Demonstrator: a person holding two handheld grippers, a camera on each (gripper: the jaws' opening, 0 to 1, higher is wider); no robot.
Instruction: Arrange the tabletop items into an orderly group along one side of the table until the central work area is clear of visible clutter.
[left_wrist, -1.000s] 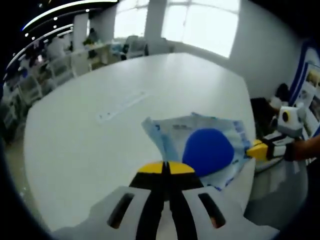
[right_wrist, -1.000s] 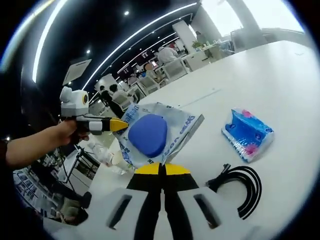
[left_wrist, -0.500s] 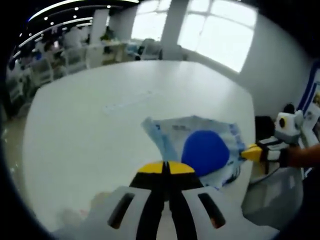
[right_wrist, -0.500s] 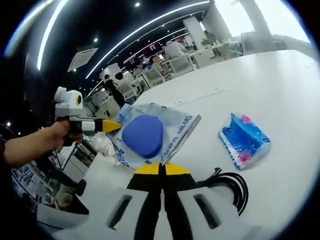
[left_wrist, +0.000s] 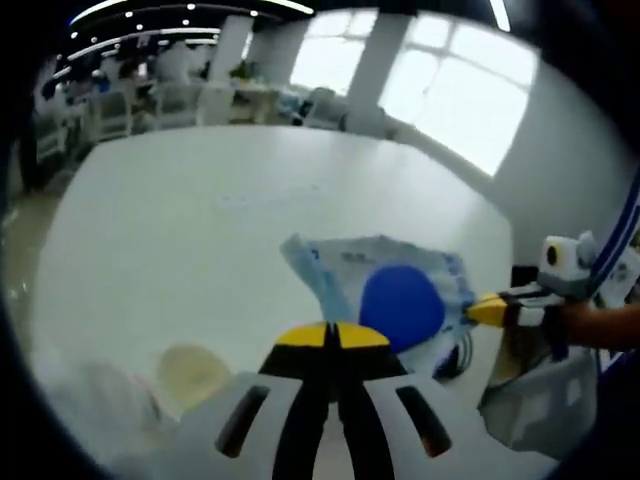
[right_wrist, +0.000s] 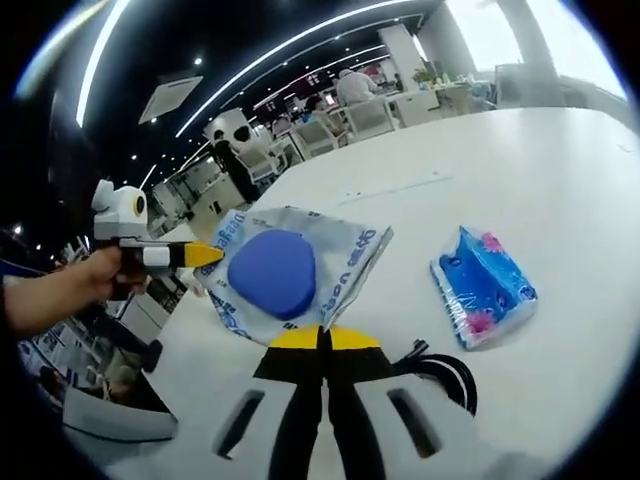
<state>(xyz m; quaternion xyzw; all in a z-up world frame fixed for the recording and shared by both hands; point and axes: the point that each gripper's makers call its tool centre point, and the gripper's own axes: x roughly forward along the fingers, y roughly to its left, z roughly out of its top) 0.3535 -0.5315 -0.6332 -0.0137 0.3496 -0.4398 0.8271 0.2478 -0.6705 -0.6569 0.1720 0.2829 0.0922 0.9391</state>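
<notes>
Both grippers had hold of the same thing: a clear plastic pouch (right_wrist: 300, 275) with blue print and a rounded blue object (right_wrist: 270, 272) sealed inside it. The right gripper (right_wrist: 320, 338) was closed on one edge of the pouch, its yellow-tipped jaws pressed together with the film pinched between them. The left gripper (left_wrist: 331, 337) was likewise clamped shut on the opposite edge. From each side the other tool showed across the pouch, yellow tip touching its far edge, a hand wrapped around the grip. The pouch looked lifted between them, just above the white tabletop (right_wrist: 520, 180), near the table's edge.

To the right of the pouch, in the right gripper view, a blue packet of tissues (right_wrist: 483, 288) lay flat on the tabletop, well apart from it. A coiled black cable (right_wrist: 440, 368) lay close by that gripper's near right side. In the left gripper view a pale round object (left_wrist: 192, 371) sat near the left, too blurred to name.

As I judged it, the tidying was partway at best. The pouch was still in hand and not yet set down, and the tissues and cable lay loose rather than grouped, so most of the arranging remained.
</notes>
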